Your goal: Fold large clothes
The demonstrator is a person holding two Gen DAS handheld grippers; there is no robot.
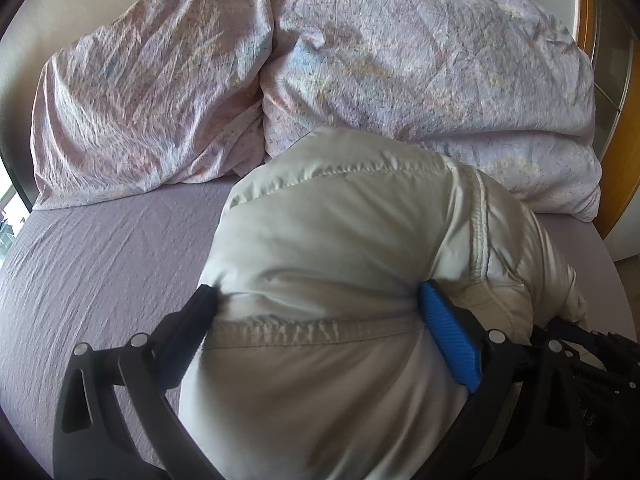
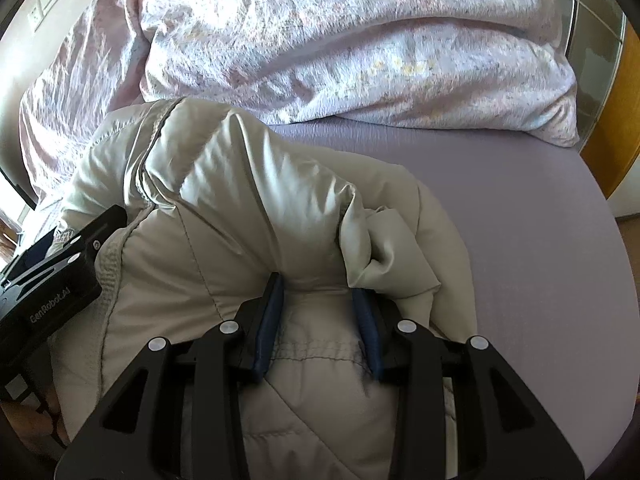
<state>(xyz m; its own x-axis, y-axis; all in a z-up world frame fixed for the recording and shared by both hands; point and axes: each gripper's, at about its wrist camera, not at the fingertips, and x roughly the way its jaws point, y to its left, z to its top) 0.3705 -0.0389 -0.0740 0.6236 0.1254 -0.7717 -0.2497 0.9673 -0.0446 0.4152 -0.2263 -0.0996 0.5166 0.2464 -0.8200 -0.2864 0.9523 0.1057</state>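
A puffy cream-white quilted jacket lies bunched on a lavender bed sheet. My left gripper stands wide open astride the jacket's bulk. The padding swells up between its black finger and its blue pad. In the right wrist view my right gripper is shut on a gathered fold of the jacket close to a stitched hem. Fabric puckers between its dark blue pads. The left gripper's black body rests against the jacket's left side.
A crumpled pink floral duvet and a pillow are piled at the head of the bed, just beyond the jacket. Bare sheet lies to the right. An orange wooden frame borders the bed's right edge.
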